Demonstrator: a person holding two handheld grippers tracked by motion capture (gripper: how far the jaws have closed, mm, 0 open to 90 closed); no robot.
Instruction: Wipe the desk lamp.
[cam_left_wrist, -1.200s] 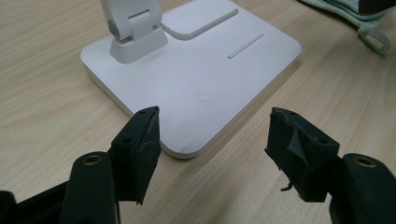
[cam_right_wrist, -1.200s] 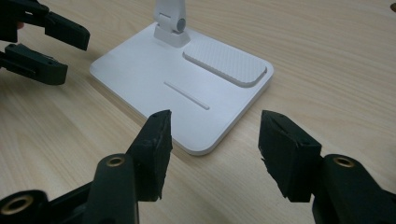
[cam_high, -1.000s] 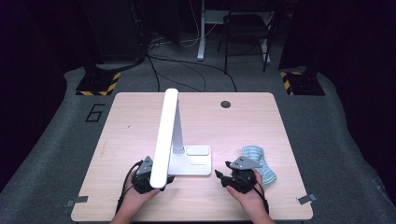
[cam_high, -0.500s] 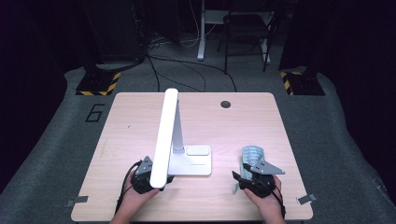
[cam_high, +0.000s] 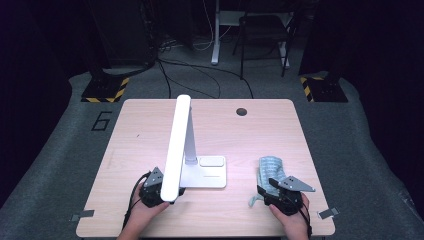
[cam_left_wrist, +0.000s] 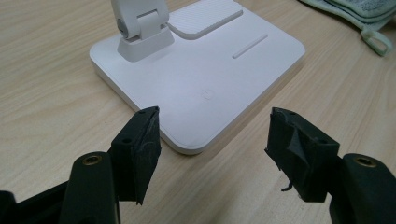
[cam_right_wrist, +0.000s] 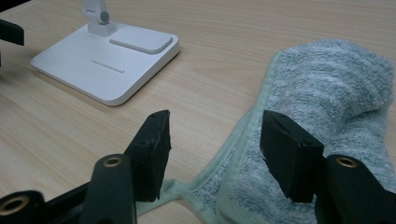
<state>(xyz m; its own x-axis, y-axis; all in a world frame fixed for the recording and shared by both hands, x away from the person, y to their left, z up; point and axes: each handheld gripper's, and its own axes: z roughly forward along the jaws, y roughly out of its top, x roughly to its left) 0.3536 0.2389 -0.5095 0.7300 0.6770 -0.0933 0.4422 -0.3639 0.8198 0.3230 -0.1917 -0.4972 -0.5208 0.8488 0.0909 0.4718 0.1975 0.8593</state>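
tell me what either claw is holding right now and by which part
Nothing is held. The left claw is open in front of the white lamp base, not touching it. The right claw is open over the edge of the green towel, not clamped on it.

The lamp's head (cam_high: 176, 150) hides part of the left gripper (cam_high: 152, 186). The towel (cam_right_wrist: 322, 135) runs off the right gripper view's right and bottom edges.

High view: fixed above my side of desk (cam_high: 150, 120), facing forward and down, far off. My left gripper view: low, close, facing lamp base (cam_left_wrist: 201, 79). My right gripper view: low, close over towel (cam_right_wrist: 327, 107). All three views share lamp base and towel.
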